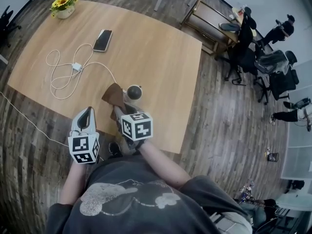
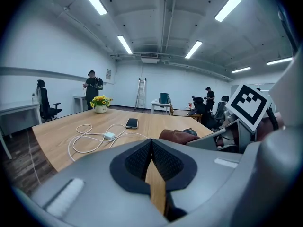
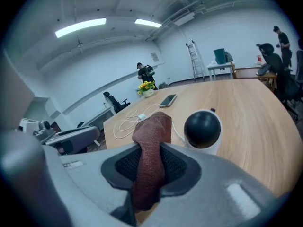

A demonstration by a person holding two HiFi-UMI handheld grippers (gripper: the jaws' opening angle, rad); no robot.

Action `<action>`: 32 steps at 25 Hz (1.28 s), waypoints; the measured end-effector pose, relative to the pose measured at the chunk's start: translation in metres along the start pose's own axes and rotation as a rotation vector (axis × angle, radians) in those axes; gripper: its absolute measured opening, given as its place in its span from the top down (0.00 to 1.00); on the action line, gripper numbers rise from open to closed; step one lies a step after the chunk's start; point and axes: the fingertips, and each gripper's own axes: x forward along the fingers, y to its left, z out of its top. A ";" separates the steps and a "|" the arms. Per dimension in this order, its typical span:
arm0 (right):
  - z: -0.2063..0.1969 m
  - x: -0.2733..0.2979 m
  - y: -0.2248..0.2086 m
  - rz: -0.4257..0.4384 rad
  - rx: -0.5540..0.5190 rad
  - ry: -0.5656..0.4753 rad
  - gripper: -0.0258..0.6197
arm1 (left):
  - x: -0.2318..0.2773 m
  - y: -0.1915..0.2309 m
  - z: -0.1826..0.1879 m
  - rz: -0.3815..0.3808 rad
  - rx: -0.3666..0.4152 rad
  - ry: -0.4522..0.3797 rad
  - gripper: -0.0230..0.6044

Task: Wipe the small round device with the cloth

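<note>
One brown cloth [image 3: 152, 131] clamped in right claw [image 3: 150, 160], its bunched end just left of the small round device [image 3: 202, 129], which stands on the desk [image 3: 255, 112] at centre-right of the right gripper view; left claw [image 2: 151, 157] jaws together, empty.

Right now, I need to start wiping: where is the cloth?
The cloth is pinched in the right gripper, just left of the round device near the table's front edge.

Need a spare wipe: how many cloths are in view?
1. The cloth is clamped in the right gripper, beside the device. Others may be hidden.
</note>
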 end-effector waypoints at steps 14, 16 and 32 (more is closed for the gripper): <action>0.001 -0.115 -0.048 0.100 -0.122 -0.113 0.83 | -0.021 -0.111 0.010 0.015 0.043 -0.055 0.93; -0.014 -0.133 -0.060 0.110 -0.118 -0.104 0.83 | -0.030 -0.129 0.006 0.032 0.033 -0.059 0.93; -0.099 -0.210 -0.115 0.151 -0.079 -0.056 0.83 | -0.097 -0.204 -0.036 0.129 -0.019 -0.013 0.93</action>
